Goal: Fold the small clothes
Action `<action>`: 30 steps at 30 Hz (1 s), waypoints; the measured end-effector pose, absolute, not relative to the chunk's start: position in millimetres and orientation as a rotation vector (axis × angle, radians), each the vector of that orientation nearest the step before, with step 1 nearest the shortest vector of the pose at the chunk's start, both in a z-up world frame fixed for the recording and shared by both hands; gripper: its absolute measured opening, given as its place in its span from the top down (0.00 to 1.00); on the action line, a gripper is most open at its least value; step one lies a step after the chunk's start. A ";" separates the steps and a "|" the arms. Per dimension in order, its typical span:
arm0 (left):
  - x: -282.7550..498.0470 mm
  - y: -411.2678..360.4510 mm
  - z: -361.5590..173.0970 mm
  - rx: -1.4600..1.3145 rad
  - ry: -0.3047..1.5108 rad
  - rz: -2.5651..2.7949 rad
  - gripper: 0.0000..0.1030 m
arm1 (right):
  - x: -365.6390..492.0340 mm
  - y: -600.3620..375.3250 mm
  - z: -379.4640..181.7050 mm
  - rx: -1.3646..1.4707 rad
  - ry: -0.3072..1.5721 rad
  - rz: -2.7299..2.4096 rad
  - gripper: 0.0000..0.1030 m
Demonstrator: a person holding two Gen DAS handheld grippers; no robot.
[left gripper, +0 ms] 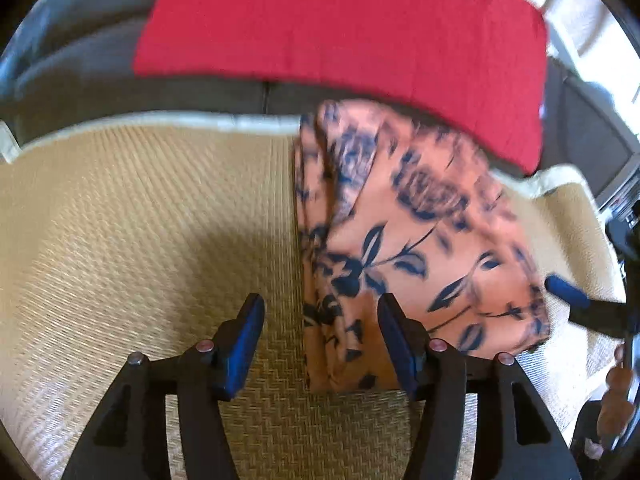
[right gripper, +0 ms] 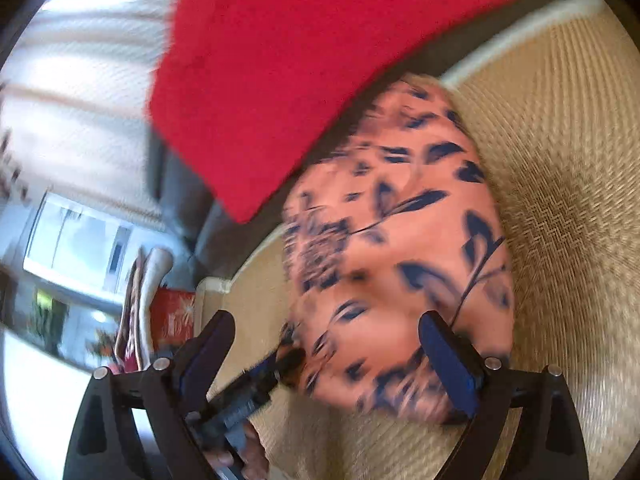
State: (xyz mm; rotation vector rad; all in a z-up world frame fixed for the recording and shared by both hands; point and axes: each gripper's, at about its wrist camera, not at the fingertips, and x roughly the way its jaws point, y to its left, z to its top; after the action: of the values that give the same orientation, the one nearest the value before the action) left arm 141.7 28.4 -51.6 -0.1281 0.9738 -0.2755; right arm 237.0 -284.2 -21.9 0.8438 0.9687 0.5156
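An orange garment with a dark blue flower print [left gripper: 404, 240] lies folded on a woven beige mat [left gripper: 140, 220]. My left gripper [left gripper: 320, 336] is open and empty, its right finger over the garment's near left edge. A blue fingertip of the other gripper [left gripper: 568, 292] touches the garment's right edge. In the right wrist view the same garment [right gripper: 404, 248] lies between the open fingers of my right gripper [right gripper: 324, 356]. The left gripper's tip [right gripper: 280, 364] shows at the garment's edge there. Both views are blurred.
A red cloth [left gripper: 340, 32] lies over a dark grey sofa [left gripper: 80, 64] just behind the garment, also in the right wrist view [right gripper: 300, 60]. The mat [right gripper: 568, 200] has a pale border. A window [right gripper: 76, 248] and a red box [right gripper: 172, 316] are off to the side.
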 end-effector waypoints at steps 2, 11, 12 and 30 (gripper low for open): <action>135.6 30.1 -55.6 -0.097 0.978 -0.260 0.31 | 222.6 -277.0 -16.3 0.810 0.952 0.559 0.05; 69.5 68.0 -28.2 -0.069 0.904 -0.192 0.21 | 155.6 -276.1 2.6 0.694 0.853 0.463 0.06; 62.6 72.5 -27.4 -0.069 0.897 -0.185 0.20 | 146.9 -277.9 2.7 0.712 0.839 0.459 0.04; 44.4 33.8 -14.0 -0.049 0.897 -0.153 0.20 | 87.4 -278.6 0.3 0.614 0.827 0.282 0.04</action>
State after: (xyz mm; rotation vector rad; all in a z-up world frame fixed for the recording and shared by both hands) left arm 44.4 33.8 -14.0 -0.0494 0.8971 -0.1527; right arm 87.4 -278.6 0.3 0.6140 0.8267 0.2820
